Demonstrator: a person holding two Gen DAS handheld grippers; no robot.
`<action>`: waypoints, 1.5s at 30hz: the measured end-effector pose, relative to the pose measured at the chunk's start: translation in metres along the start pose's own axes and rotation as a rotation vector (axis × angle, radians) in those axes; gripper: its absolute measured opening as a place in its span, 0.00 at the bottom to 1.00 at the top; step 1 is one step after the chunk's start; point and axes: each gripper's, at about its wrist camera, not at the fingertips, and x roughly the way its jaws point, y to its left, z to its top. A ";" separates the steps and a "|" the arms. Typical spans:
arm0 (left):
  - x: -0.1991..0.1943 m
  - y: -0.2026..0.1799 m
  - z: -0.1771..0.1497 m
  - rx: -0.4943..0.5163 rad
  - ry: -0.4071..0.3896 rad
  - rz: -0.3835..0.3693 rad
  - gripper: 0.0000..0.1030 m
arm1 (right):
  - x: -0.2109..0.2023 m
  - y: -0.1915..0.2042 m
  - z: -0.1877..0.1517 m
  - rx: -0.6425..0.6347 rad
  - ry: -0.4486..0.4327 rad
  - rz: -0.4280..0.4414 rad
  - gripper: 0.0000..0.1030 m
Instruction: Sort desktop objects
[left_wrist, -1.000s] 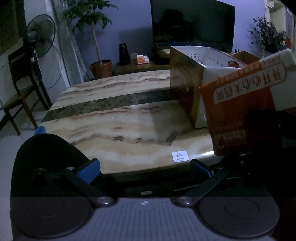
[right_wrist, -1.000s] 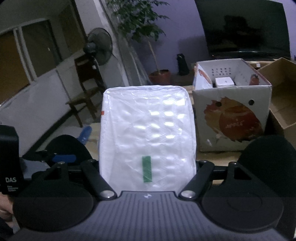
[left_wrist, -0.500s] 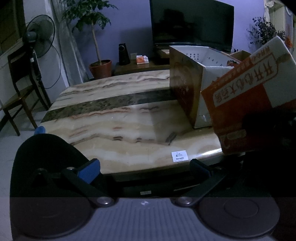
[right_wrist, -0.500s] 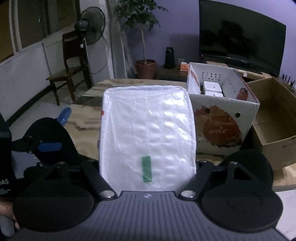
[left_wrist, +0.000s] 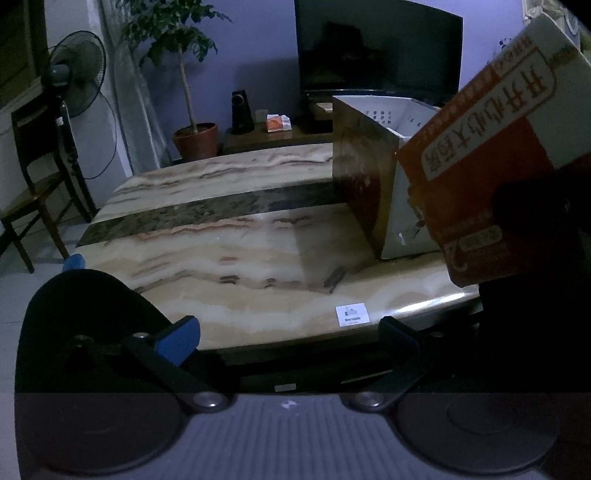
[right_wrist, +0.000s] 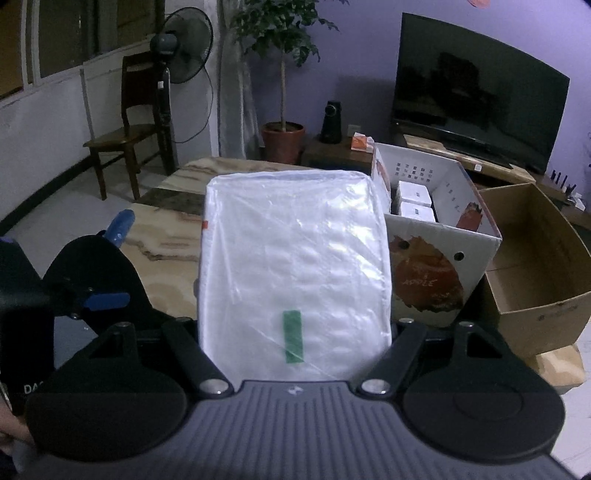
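Observation:
My right gripper (right_wrist: 295, 328) is shut on a plastic-wrapped pack (right_wrist: 295, 258), white on top with a green tab, which fills the space between its fingers (right_wrist: 186, 347). In the left wrist view the same pack (left_wrist: 480, 155) shows an orange and white printed side, held tilted in the air above the table's right front corner, just in front of the white apple box (left_wrist: 369, 184). My left gripper (left_wrist: 288, 336) hangs open at the marble table's (left_wrist: 240, 251) front edge with nothing between its blue pads (left_wrist: 177, 339). The apple box (right_wrist: 443, 266) holds small white boxes (right_wrist: 413, 201).
An open brown cardboard box (right_wrist: 535, 266) stands right of the apple box. A small white sticker (left_wrist: 351, 314) lies near the table's front edge. Beyond the table are a TV (right_wrist: 476, 99), a potted plant (right_wrist: 282, 140), a fan (right_wrist: 177, 70) and a wooden chair (right_wrist: 129, 122).
The right gripper has risen and rolled with the pack; in the left wrist view the pack moved up and to the right and tilted more. The left gripper has stayed still.

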 end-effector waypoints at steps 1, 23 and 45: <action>0.000 0.000 0.000 0.000 0.000 -0.001 0.99 | 0.000 0.000 0.000 0.000 0.003 -0.003 0.74; -0.001 0.000 0.000 0.002 -0.006 -0.024 0.99 | -0.008 0.015 0.009 -0.086 -0.033 -0.032 0.74; -0.001 -0.001 0.000 0.003 -0.012 -0.031 0.99 | -0.006 0.021 0.007 -0.106 -0.026 -0.046 0.74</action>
